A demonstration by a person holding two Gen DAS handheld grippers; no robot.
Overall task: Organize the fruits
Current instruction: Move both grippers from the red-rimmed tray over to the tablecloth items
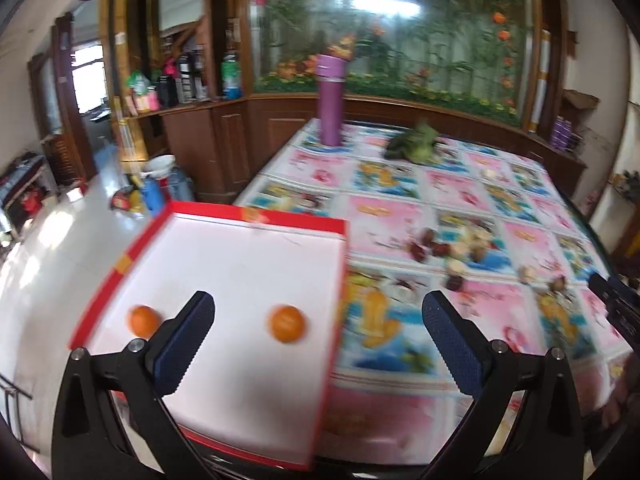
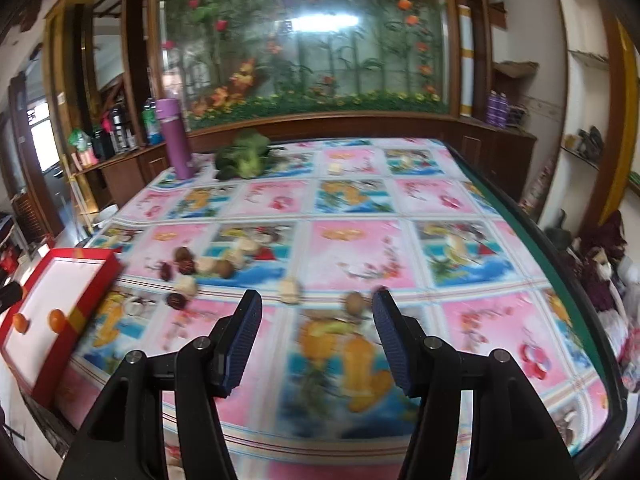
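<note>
Left wrist view: motion blur smears everything, and no writing is legible. The left hand-held gripper [image 1: 318, 316] gapes wide and empty over the red-rimmed box [image 1: 120, 264]; two oranges [image 1: 287, 323] lie inside, one at 9 o'clock partly behind a finger.

Right wrist view: the right hand-held gripper [image 2: 316, 312] is half open, holding nothing, above the desk [image 2: 440, 272]. Blurred small fruits [image 2: 208, 266] are scattered at 11 o'clock; one brown fruit [image 2: 354, 303] sits beside its right fingertip.

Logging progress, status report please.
Left gripper and right gripper open, empty. Two oranges in red-rimmed white box. Small fruits loose on tablecloth.
</note>
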